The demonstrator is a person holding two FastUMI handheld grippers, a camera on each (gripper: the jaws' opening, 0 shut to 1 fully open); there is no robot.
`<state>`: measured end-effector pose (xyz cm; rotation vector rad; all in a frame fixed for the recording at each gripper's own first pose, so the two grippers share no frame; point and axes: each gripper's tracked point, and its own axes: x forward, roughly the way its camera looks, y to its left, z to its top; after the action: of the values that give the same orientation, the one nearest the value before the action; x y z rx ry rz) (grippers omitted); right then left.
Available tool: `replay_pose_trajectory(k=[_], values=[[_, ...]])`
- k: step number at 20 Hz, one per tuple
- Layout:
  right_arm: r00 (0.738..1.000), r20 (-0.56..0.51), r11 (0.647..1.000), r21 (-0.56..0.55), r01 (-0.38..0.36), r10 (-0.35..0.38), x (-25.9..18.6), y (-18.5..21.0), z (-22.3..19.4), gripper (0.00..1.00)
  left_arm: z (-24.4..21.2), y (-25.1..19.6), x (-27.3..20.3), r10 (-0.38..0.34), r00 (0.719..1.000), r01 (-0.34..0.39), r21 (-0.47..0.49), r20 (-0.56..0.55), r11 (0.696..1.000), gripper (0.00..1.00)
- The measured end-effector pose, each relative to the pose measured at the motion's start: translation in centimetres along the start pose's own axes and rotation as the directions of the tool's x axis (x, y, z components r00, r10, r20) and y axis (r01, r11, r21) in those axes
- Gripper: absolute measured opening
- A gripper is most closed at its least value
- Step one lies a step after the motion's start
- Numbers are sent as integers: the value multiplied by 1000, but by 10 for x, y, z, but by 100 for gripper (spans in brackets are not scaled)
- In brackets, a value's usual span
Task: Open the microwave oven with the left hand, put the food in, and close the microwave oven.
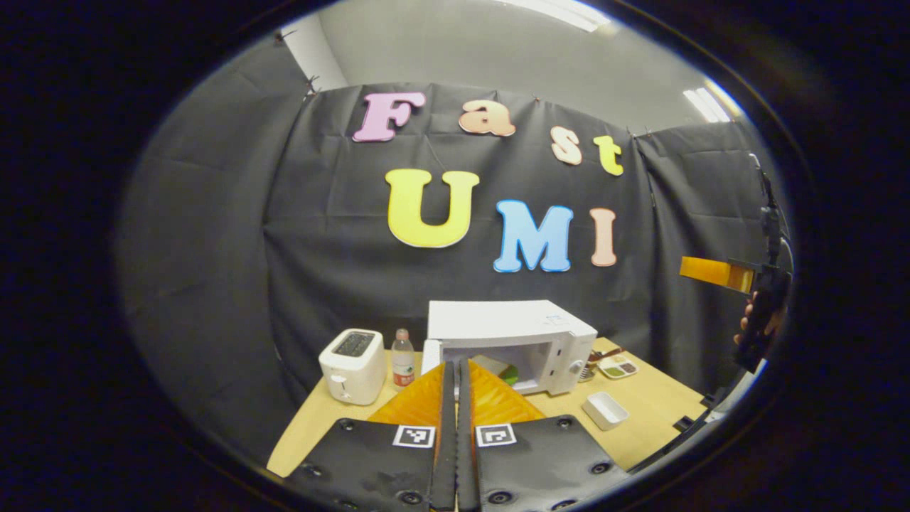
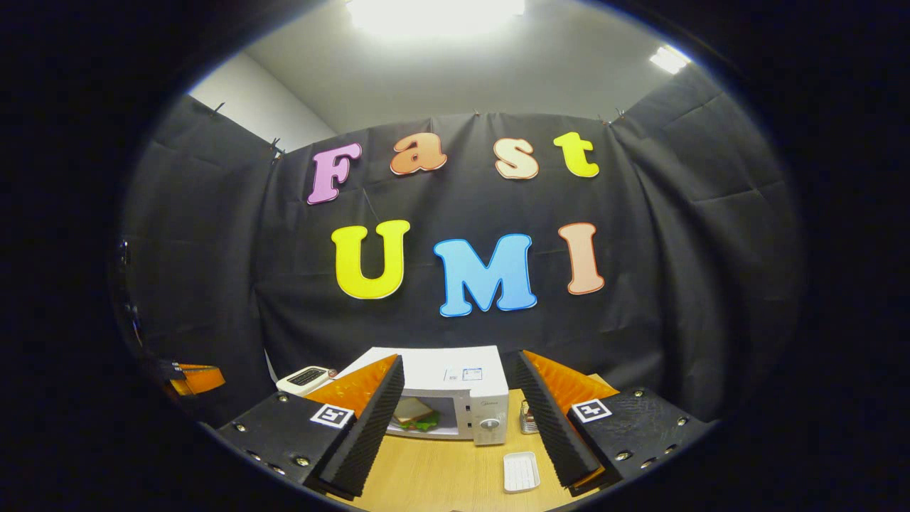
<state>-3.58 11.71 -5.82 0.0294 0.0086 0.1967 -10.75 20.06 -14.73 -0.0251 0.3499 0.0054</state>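
- Microwave [image 2: 455, 398] ahead of both hand-held grippers, on the worktop [image 2: 441, 476]; door [image 1: 431, 355] swung open.
- Food [image 2: 414, 414] lies inside the cavity; loading judged complete.
- Left hand-held gripper [image 1: 456, 398]: fingers clenched together, grasping nothing.
- Right hand-held gripper [image 2: 455, 419]: fingers spread, released.
- Remaining: close the door.

Left hand-held gripper [image 1: 456, 398]: raised and level, its two fingers pressed flat together with no gap, nothing between them.
Right hand-held gripper [image 2: 455, 419]: raised and level, its fingers spread wide apart, nothing held.
Right hand-held gripper from the left gripper view [image 1: 718, 272]: far off at the right edge, held high, pointing left.
Person's hand [image 1: 759, 323]: wrapped around that gripper's dark handle, fingers curled.
Left hand-held gripper from the right gripper view [image 2: 192, 378]: low at the left edge.
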Motion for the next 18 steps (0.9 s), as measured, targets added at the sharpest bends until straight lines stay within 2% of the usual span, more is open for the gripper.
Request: replay_pose_trajectory(k=[4,9,18], values=[[1000,-9,1000,1,17,-17,-6,-12,-5,95,-51,40,-13,69,993,-70,-3,-97,998,7],[999,-32,1000,13,27,-27,-6,-20,-14,95,-106,60,-33,96,974,-109,-51,-205,993,7],[999,-44,1000,9,14,-14,2,-33,-14,95,-144,63,-21,127,954,-134,-9,-271,991,6]])
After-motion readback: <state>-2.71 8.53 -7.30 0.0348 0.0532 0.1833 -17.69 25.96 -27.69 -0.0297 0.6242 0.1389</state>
